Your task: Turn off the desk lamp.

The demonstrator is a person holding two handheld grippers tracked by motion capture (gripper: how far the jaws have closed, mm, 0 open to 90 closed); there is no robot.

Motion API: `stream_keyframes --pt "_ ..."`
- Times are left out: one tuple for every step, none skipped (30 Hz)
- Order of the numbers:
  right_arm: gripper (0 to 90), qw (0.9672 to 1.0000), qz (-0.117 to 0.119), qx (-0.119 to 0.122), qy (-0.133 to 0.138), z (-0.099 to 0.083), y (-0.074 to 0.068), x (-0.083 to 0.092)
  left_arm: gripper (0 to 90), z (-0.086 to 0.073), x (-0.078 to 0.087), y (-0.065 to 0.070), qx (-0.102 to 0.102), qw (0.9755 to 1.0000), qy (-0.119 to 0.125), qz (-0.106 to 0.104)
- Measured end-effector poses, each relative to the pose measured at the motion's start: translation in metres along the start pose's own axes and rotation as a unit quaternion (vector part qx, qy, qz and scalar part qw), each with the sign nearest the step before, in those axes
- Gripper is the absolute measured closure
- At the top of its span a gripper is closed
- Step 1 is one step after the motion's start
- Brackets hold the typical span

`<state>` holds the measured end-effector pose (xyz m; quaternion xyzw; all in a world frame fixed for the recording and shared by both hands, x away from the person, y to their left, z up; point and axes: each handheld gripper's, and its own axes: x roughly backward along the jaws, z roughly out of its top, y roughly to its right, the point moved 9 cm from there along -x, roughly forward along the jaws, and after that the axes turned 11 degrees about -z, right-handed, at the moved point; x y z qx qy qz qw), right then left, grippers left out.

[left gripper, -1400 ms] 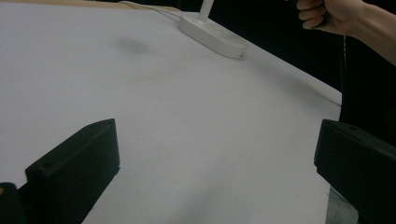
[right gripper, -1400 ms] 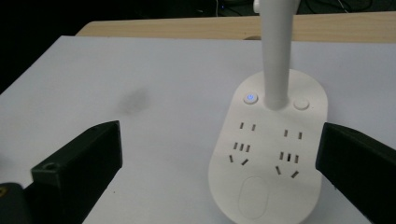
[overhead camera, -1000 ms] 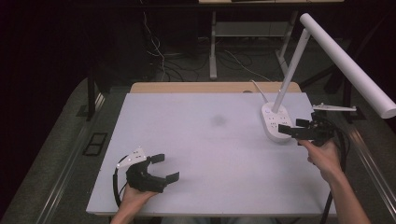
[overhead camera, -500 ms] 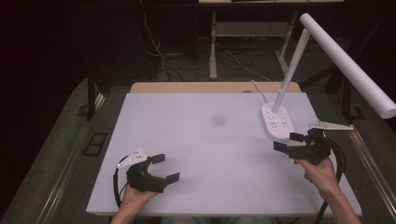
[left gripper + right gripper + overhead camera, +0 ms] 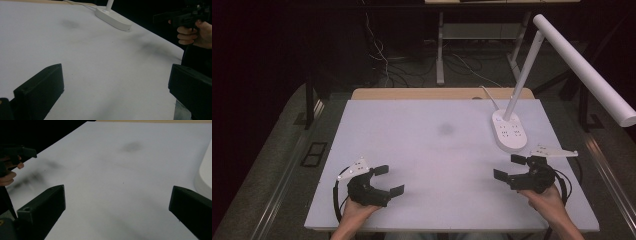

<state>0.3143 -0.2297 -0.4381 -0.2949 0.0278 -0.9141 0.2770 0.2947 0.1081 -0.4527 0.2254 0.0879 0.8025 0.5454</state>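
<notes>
High view, worktop: a pale white rectangular worktop (image 5: pixel 432 150) with a faint grey smudge (image 5: pixel 445 129) near its middle.
High view, lamp: a white desk lamp with an oval base (image 5: pixel 509 131) stands near the far right corner, its long bar head reaching out past the right edge.
High view, left gripper (image 5: pixel 388 180): black, held by a hand at the near edge, left side; fingers spread apart, nothing between them.
High view, right gripper (image 5: pixel 509 168): near the near right corner, just in front of the lamp base; fingers apart, holding nothing.
Left gripper view: both black fingers stand wide over bare worktop; lamp base far off; the other hand (image 5: pixel 195 33) at upper right.
Right gripper view: fingers wide apart over the worktop; lamp base edge at right.
</notes>
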Motion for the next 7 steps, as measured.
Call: stream_keyframes --pt "0.7 1.0000 0.001 0.000 -0.003 -0.003 -0.002 0.000 0.0 0.000 0.000 0.000 -0.001 1.0000 -0.001 -0.001" --pt "0.7 1.0000 0.002 0.003 -0.003 -0.007 -0.004 -0.001 0.0 0.000 0.000 0.000 -0.001 1.0000 -0.001 -0.001" --pt "0.7 1.0000 0.002 0.004 -0.002 -0.010 -0.005 -0.002 0.0 0.000 0.000 0.000 -0.002 1.0000 -0.002 -0.001" --pt "0.7 1.0000 0.004 0.004 -0.004 -0.013 -0.006 -0.002 0.0 0.000 0.000 0.000 -0.002 1.0000 -0.003 0.000" --pt "0.7 0.9999 0.004 0.008 -0.004 -0.016 -0.007 -0.004 0.0 0.000 0.000 0.000 -0.002 1.0000 -0.002 0.000" --pt "0.7 0.9999 0.005 0.010 -0.003 -0.018 -0.008 -0.005 0.0 0.000 0.000 0.000 -0.003 1.0000 -0.003 -0.001" --pt "0.7 0.9999 0.003 0.012 -0.005 -0.021 -0.008 -0.006 0.0 0.000 0.000 0.000 -0.002 1.0000 -0.003 0.000"
